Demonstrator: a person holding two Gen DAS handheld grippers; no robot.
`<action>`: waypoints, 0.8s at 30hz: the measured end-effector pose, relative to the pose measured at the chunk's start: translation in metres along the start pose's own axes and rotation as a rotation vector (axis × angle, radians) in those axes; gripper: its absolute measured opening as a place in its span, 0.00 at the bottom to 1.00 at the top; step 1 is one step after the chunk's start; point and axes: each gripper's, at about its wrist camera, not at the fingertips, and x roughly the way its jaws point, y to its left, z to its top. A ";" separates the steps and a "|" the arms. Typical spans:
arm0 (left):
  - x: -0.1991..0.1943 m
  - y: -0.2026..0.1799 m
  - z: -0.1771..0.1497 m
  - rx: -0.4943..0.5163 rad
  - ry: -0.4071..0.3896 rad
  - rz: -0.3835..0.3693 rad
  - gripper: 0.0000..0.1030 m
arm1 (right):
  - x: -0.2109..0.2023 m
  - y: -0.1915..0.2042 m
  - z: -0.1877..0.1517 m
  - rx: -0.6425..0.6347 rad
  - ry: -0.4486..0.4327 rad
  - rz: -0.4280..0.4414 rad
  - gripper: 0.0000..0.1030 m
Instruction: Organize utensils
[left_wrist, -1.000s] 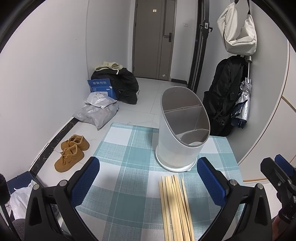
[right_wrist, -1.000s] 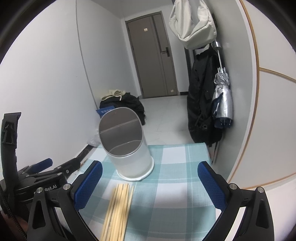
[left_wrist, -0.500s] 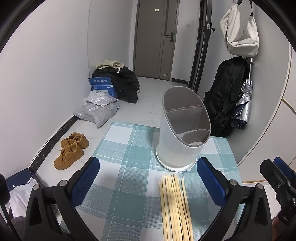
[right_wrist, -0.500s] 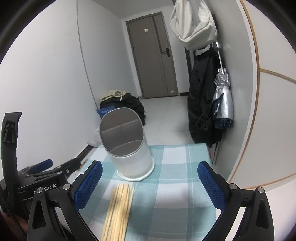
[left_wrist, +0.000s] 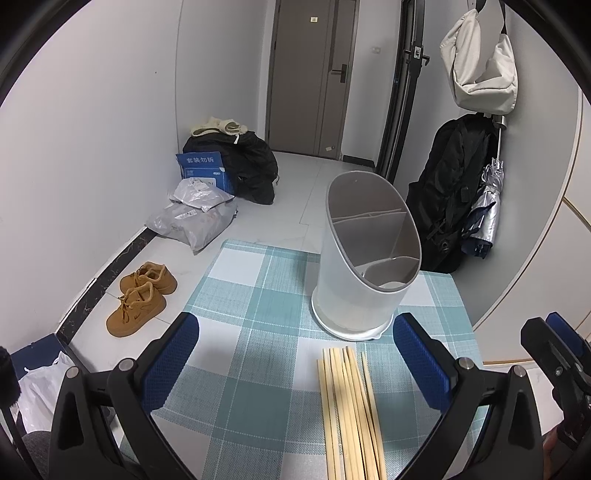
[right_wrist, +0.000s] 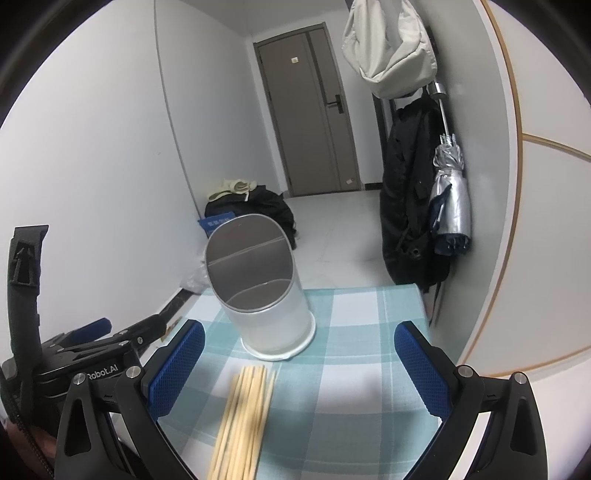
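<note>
A white utensil holder (left_wrist: 364, 266) (right_wrist: 264, 291) with a slanted grey-lined mouth and inner dividers stands upright at the far part of the teal checked tablecloth (left_wrist: 258, 314) (right_wrist: 351, 332). Its compartments look empty. Several pale wooden chopsticks (left_wrist: 351, 410) (right_wrist: 243, 413) lie side by side in front of it. My left gripper (left_wrist: 295, 362) hovers open above the cloth, with the chopsticks toward its right finger. My right gripper (right_wrist: 299, 365) is open too, the chopsticks near its left finger. Neither holds anything. The left gripper also appears at the left in the right wrist view.
The table's far edge drops to a white floor with brown shoes (left_wrist: 142, 295), grey parcel bags (left_wrist: 195, 218), a blue box (left_wrist: 201, 170) and a black bag (left_wrist: 247, 166). A black backpack (left_wrist: 454, 192) and folded umbrella (right_wrist: 450, 199) hang on the right wall.
Both grippers have shifted only slightly; the holder and chopsticks sit a little lower and nearer in the views. Nothing was taken hold of.
</note>
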 end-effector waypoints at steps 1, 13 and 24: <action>0.000 0.001 0.000 -0.004 0.002 -0.003 0.99 | 0.000 0.001 0.000 -0.001 -0.001 -0.003 1.00; 0.003 0.004 0.000 -0.022 0.021 -0.005 0.99 | -0.002 0.006 -0.001 -0.018 -0.013 -0.005 1.00; 0.021 0.017 -0.007 -0.026 0.063 0.023 0.99 | 0.031 0.008 -0.012 -0.040 0.131 0.026 0.90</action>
